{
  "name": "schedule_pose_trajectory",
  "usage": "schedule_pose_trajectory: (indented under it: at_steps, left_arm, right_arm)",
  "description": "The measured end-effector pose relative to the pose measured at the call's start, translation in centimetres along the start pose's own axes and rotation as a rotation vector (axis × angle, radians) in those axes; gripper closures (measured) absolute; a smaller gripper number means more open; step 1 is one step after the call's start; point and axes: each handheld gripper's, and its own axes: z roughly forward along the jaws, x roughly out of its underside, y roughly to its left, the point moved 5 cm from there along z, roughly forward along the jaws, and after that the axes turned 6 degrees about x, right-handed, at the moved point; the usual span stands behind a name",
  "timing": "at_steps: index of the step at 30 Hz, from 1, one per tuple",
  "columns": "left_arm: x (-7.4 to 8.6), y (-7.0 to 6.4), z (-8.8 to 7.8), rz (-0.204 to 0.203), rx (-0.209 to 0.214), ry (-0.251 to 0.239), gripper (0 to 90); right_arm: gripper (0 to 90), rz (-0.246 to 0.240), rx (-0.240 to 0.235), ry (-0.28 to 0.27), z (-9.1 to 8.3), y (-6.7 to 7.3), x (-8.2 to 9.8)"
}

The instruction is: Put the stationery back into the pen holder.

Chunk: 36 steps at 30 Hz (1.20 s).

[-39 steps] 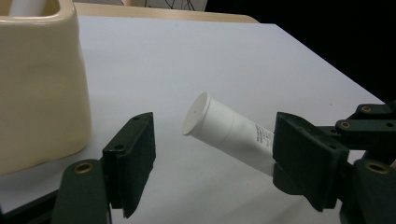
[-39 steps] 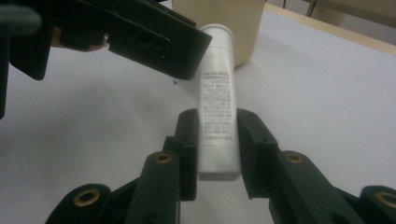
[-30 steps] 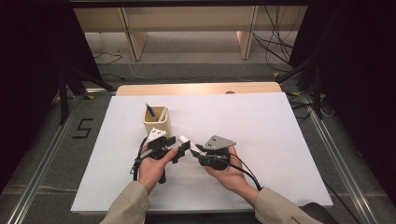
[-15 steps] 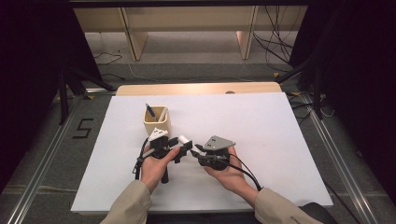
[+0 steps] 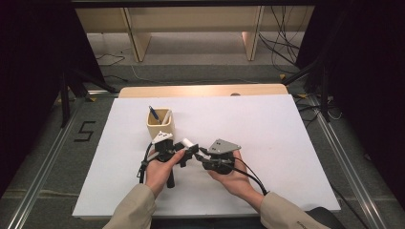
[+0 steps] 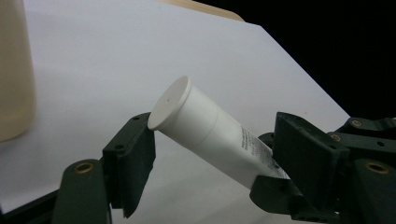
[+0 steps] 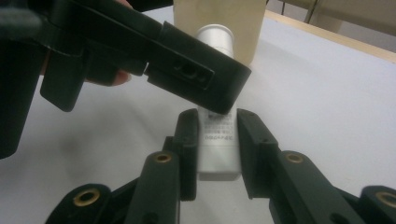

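Observation:
A white tube (image 5: 187, 142) with a round flat cap (image 6: 170, 100) hangs just above the white table (image 5: 286, 143). My right gripper (image 7: 217, 140) is shut on its printed tail end (image 7: 215, 154). My left gripper (image 6: 215, 158) stands open around the tube. The cap sits close to its left jaw and the body passes under its right jaw. In the high view both grippers meet nose to nose at the table's middle front, the left gripper (image 5: 184, 152) beside the right gripper (image 5: 204, 155). Each is held in a hand.
A beige cup (image 5: 160, 125) with a blue pen (image 5: 154, 114) stands just behind the left gripper, close to the tube's cap. The cup (image 7: 215, 18) also rises behind the tube in the right gripper view. Cables trail back toward the person.

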Motion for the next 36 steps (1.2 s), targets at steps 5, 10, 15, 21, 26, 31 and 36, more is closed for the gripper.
schedule_pose_trajectory:
  at_steps: [5,10,15,21,26,31,36]
  left_arm:
    - [0.1,-0.2,0.2,-0.008,0.02,0.011,30.3]
    - [0.2,-0.3,0.3,-0.016,0.028,0.014,31.8]
    - [0.2,-0.4,0.3,-0.032,0.046,0.01,37.4]
    - [0.1,-0.2,0.0,-0.063,0.065,-0.026,49.9]
    - [-0.2,-0.6,-0.3,-0.054,0.104,-0.057,63.3]
    - [-0.2,-1.0,-0.4,-0.01,0.118,-0.061,66.7]
    - [-0.4,-1.3,-0.5,0.037,0.111,-0.065,67.1]
  right_arm:
    - [71.3,0.001,-0.002,-0.009,0.0,0.1,-0.1]
    - [71.3,0.002,-0.002,-0.009,0.0,0.1,0.0]
    - [71.2,0.017,-0.005,-0.014,0.0,0.1,-0.1]
    - [71.0,0.028,-0.013,0.001,0.3,0.0,0.2]
    - [70.5,0.038,-0.015,0.017,0.5,0.0,0.4]
    - [70.8,0.038,-0.018,0.018,0.5,0.0,0.3]
    - [70.7,0.032,-0.021,0.011,0.4,0.0,0.3]
